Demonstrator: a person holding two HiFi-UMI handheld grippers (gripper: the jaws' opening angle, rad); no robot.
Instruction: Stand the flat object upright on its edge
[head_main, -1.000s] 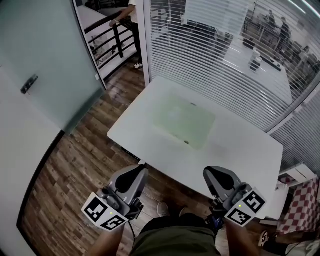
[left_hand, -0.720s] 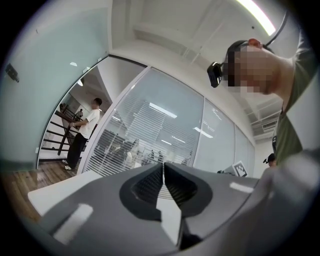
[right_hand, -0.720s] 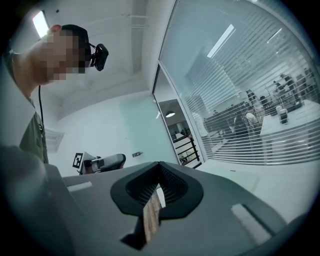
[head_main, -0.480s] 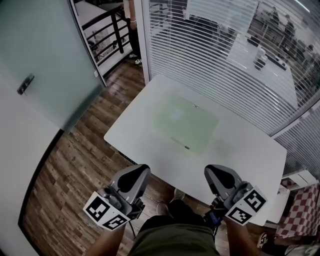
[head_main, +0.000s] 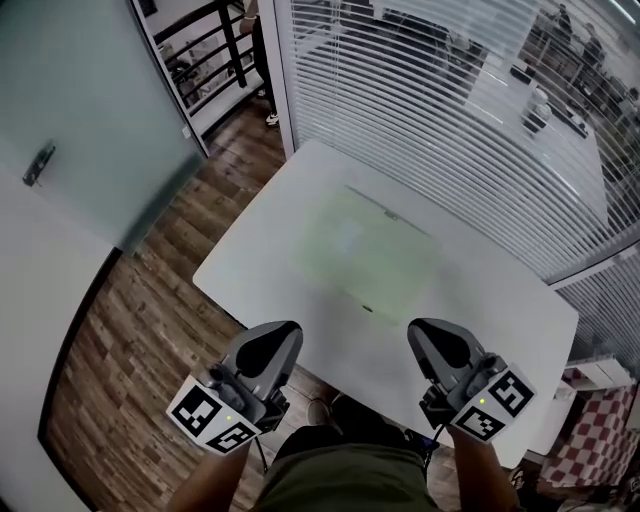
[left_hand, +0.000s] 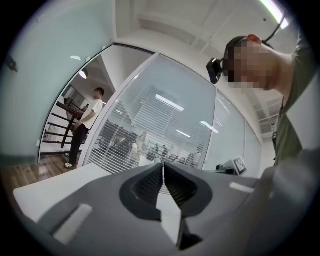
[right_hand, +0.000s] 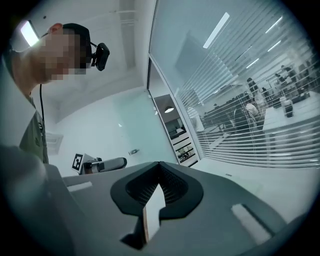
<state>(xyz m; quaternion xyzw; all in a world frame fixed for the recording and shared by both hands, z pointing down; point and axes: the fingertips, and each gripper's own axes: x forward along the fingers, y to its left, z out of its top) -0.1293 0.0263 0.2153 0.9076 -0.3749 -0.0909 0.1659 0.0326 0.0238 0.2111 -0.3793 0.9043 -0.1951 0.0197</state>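
A pale green flat board (head_main: 365, 250) lies flat in the middle of the white table (head_main: 255, 265). It has a small dark hole near its front edge. Both grippers are held low by the person's waist, short of the table's near edge and well clear of the board. My left gripper (head_main: 272, 338) is shut with nothing in it. In the left gripper view its jaws (left_hand: 163, 167) meet in a thin line. My right gripper (head_main: 432, 336) is also shut and empty, and in the right gripper view its jaws (right_hand: 159, 167) are pressed together.
A glass wall with white blinds (head_main: 430, 110) runs behind the table. A frosted glass door (head_main: 90, 110) stands at the left over a wooden floor (head_main: 140, 340). A person (left_hand: 85, 125) stands by a stair railing. A red checkered seat (head_main: 600, 440) is at the lower right.
The table and board have slid lower in the head view and look larger, so the person has come closer. Both grippers stay shut in the same place by the waist.
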